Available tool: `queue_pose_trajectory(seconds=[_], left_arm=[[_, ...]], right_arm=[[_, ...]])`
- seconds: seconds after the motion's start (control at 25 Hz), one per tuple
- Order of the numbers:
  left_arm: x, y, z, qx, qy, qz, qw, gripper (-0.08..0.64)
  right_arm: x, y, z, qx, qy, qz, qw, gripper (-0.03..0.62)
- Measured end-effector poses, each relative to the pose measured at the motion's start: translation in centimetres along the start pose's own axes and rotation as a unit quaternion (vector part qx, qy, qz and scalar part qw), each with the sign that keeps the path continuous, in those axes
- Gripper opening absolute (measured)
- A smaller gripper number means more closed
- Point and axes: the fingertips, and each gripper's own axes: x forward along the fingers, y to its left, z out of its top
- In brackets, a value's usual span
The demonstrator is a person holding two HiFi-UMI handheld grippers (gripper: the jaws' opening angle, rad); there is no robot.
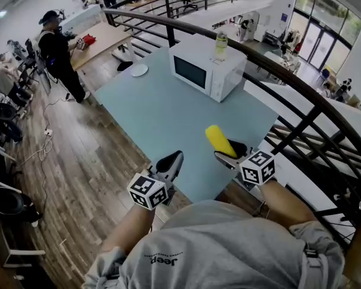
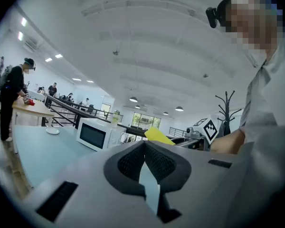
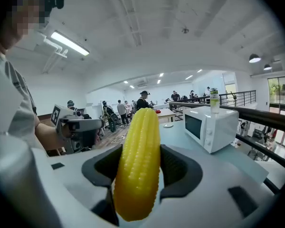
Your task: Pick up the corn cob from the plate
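Note:
A yellow corn cob stands lengthwise between the pads of my right gripper, which is shut on it. In the head view the corn cob pokes out ahead of the right gripper, over the near edge of the pale blue table. My left gripper hangs beside it on the left, empty, with the pads together. From the left gripper view the cob's tip shows to the right. A small white plate lies empty at the table's far left corner.
A white microwave with a bottle on top stands at the table's far right. A dark railing runs along the right side. A person works at a wooden table far left.

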Motion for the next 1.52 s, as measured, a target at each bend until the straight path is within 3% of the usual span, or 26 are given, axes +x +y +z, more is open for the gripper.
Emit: queue_pose_trajectory(seconds=[0.24, 0.48, 1.52], left_arm=[[0.8, -0.8, -3.4, -0.026, 0.011, 0.051, 0.9983, 0.018], [-0.5, -0.4, -4.2, -0.031, 0.011, 0.077, 0.9965, 0.018], [-2.1, 0.7, -1.7, -0.024, -0.012, 0.071, 0.9971, 0.018]], right_arm=[[-0.8, -2.1, -2.3, 0.001, 0.011, 0.031, 0.999, 0.255], [-0.3, -1.7, -3.6, -0.002, 0.017, 0.050, 0.999, 0.255], [-0.4, -1.2, -2.0, -0.011, 0.000, 0.032, 0.999, 0.256]])
